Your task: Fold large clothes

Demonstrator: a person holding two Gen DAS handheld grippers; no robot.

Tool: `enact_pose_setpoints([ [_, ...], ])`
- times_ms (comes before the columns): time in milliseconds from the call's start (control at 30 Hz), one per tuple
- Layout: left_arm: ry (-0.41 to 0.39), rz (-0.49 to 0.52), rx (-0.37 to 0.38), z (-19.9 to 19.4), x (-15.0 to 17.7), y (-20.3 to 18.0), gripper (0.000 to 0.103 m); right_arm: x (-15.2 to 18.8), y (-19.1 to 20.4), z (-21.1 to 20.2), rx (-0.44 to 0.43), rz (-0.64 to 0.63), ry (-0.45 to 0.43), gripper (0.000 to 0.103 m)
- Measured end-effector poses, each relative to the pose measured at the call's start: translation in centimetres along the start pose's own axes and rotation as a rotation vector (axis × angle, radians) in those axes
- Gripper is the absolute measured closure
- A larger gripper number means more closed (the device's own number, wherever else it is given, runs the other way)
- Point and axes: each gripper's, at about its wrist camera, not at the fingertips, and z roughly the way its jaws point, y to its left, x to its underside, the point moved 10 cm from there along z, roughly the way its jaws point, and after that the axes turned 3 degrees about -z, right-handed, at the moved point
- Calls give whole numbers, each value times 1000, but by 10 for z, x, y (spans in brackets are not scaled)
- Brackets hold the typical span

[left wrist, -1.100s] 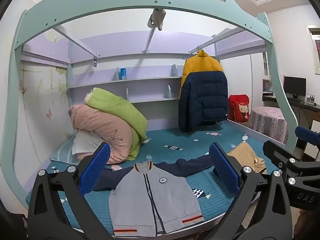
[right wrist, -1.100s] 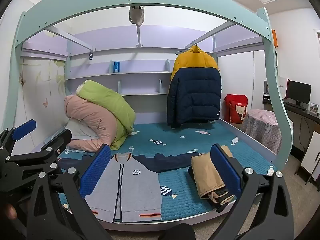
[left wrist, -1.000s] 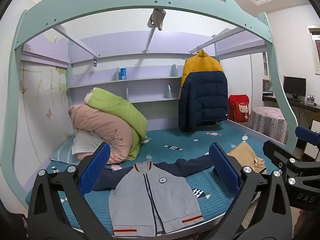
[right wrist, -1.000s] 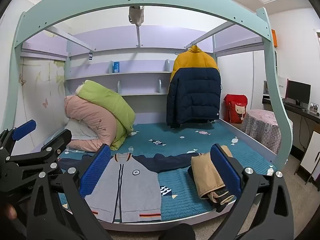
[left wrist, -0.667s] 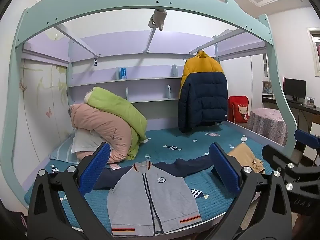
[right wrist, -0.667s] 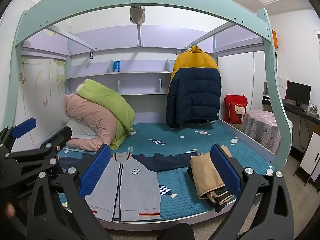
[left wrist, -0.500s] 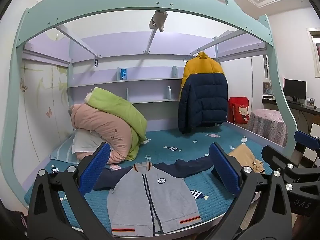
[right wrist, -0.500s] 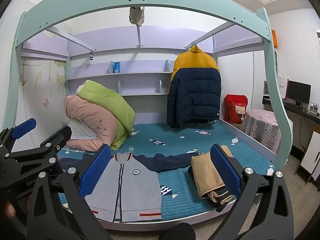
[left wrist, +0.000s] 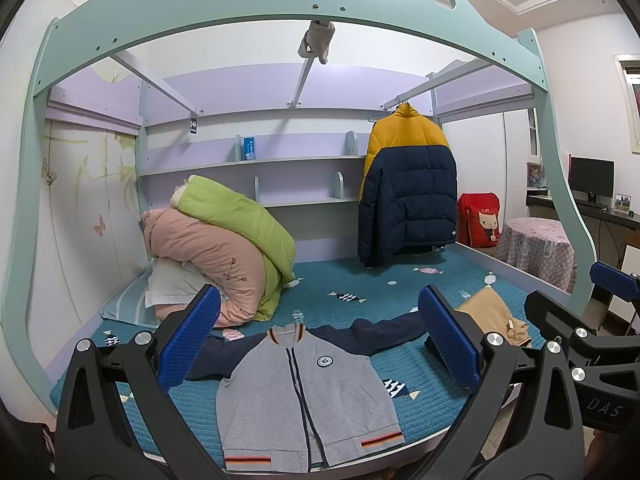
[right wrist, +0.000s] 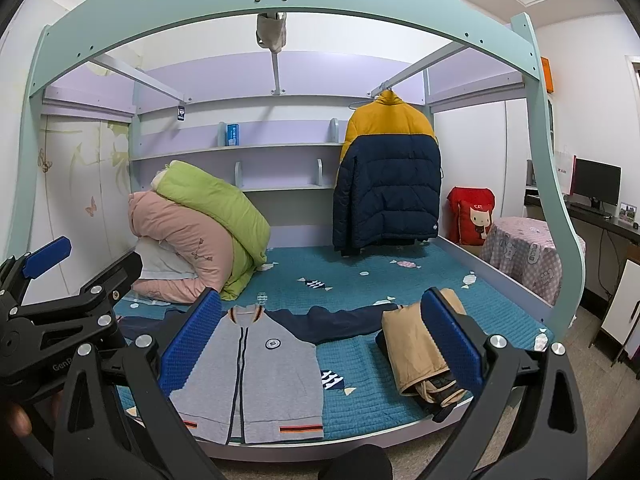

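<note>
A grey zip jacket [left wrist: 296,396] [right wrist: 256,376] with navy sleeves lies flat, front up, near the front edge of the teal bed cover [left wrist: 360,292]. Its sleeves spread out to both sides. My left gripper [left wrist: 318,340] is open, held in the air in front of the bed, with nothing between its blue pads [left wrist: 188,338]. My right gripper [right wrist: 320,344] is open too, also short of the bed and empty. Each gripper shows at the edge of the other's view.
Folded tan clothes [right wrist: 420,352] lie on the bed's right front corner. Pink and green quilts [left wrist: 216,248] are piled at the back left. A yellow and navy puffer jacket [left wrist: 404,184] hangs at the back right. The bunk frame [left wrist: 280,12] arches overhead. A covered round table [left wrist: 536,248] stands at the right.
Both grippers have drifted only slightly; the jacket lies as before and both stay open.
</note>
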Motion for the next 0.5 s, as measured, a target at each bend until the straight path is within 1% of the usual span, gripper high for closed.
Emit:
enact_pose_setpoints([
  [67, 0, 1, -1, -2, -5, 0, 5, 0, 0, 0, 0, 1, 1, 7],
  [500, -2, 1, -6, -3, -7, 3, 4, -1, 0, 0, -2, 5, 1, 7],
])
